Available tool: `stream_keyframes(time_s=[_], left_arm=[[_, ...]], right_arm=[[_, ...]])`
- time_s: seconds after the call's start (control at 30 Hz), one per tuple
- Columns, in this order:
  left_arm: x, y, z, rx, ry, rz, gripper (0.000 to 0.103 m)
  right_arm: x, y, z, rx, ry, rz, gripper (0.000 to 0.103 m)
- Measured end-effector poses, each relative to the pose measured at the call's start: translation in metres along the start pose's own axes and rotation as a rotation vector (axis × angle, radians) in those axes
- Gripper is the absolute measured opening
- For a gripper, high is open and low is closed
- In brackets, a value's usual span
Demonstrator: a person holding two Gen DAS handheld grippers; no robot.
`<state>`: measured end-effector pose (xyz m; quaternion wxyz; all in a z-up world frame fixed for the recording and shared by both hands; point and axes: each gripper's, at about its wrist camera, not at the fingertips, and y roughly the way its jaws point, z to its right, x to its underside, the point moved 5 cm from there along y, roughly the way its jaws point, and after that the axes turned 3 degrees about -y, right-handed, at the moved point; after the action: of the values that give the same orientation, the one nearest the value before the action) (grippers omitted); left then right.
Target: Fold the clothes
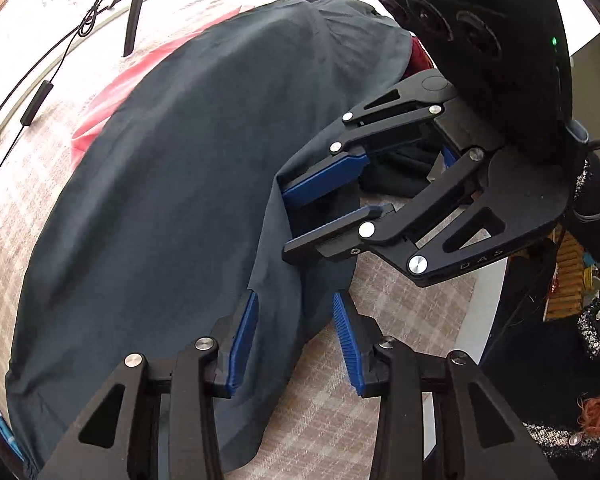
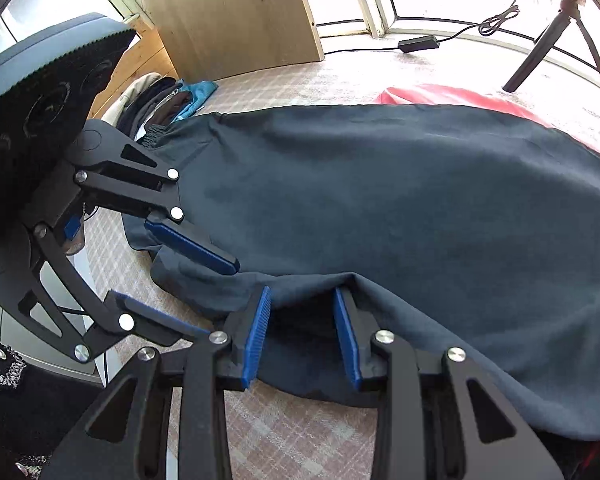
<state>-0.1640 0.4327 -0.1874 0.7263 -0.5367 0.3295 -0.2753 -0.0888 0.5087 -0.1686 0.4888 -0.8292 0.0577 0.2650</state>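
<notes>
**Both grippers at garment hem, nothing clamped**

Left gripper (image 1: 294,338): jaws apart, straddling the near edge of the dark garment (image 1: 148,208) spread on the surface (image 1: 400,320). Right gripper (image 2: 302,334): jaws apart over same edge. Risk: closing on one layer only, so fold skews.

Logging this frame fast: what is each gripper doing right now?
Left gripper: open, fingers either side of the edge of the dark garment, not clamped.
Right gripper: open, the garment's edge lies between its fingers.
</notes>
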Motion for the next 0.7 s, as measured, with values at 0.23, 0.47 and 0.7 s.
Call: stream_keyframes(time_s=[0.23, 0.47, 0.7], left_arm=[[-0.001, 0.019, -0.055, -0.010, -0.204, -0.059, 0.003], [-0.008, -0.010, -0.072, -0.014, -0.210, -0.004, 0.003], [-0.014, -0.047, -0.079, -0.051, -0.227, 0.053, 0.003]], right_arm=[[0.012, -0.018, 0.012, 0.017, 0.015, -0.001, 0.033], [0.026, -0.003, -0.043, -0.025, -0.205, -0.070, 0.039], [0.054, 0.037, -0.074, -0.206, -0.242, -0.249, 0.042]])
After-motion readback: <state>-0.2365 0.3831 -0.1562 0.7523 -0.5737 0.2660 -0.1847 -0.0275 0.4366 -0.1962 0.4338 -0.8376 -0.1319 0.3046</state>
